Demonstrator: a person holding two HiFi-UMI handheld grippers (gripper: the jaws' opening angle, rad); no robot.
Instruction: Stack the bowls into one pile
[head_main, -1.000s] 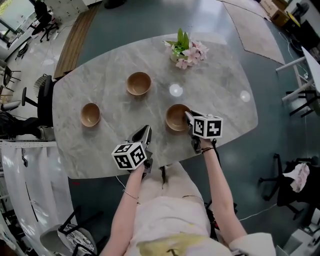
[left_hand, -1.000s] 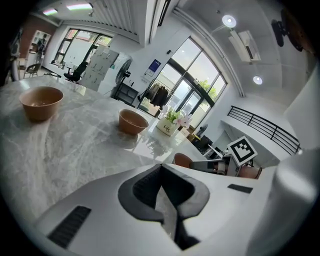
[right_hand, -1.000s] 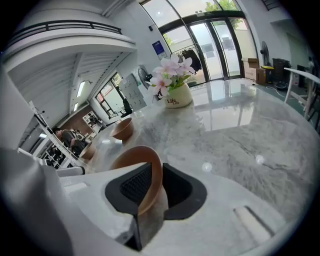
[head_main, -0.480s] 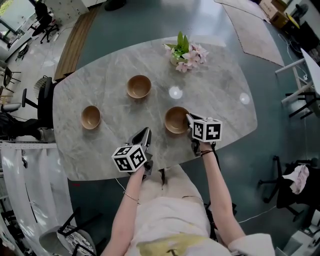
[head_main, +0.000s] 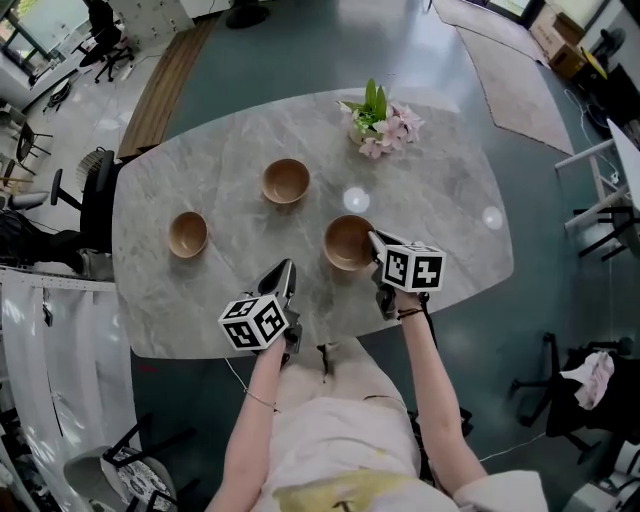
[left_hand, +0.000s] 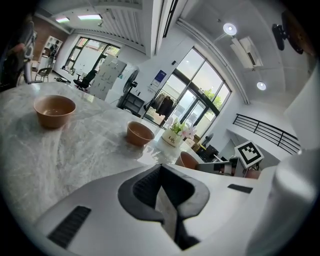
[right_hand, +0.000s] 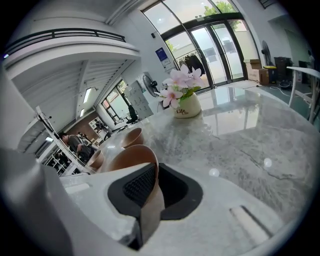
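Observation:
Three brown wooden bowls are on the marble table (head_main: 450, 225). One bowl (head_main: 188, 234) sits at the left and another (head_main: 286, 181) stands farther back in the middle. My right gripper (head_main: 375, 241) is shut on the near rim of the third bowl (head_main: 346, 243), which tilts between the pads in the right gripper view (right_hand: 127, 160). My left gripper (head_main: 288, 269) hovers over the table's front edge, shut, with nothing in it. The left gripper view shows the left bowl (left_hand: 54, 110), the middle bowl (left_hand: 140, 133) and the held bowl (left_hand: 188, 160).
A white vase of pink flowers (head_main: 380, 120) stands at the back of the table, behind the bowls (right_hand: 186, 106). Chairs and office furniture stand around the table on the floor.
My right gripper has risen a little, with the bowl's rim in it. The left gripper has hardly moved. The head view has shifted slightly.

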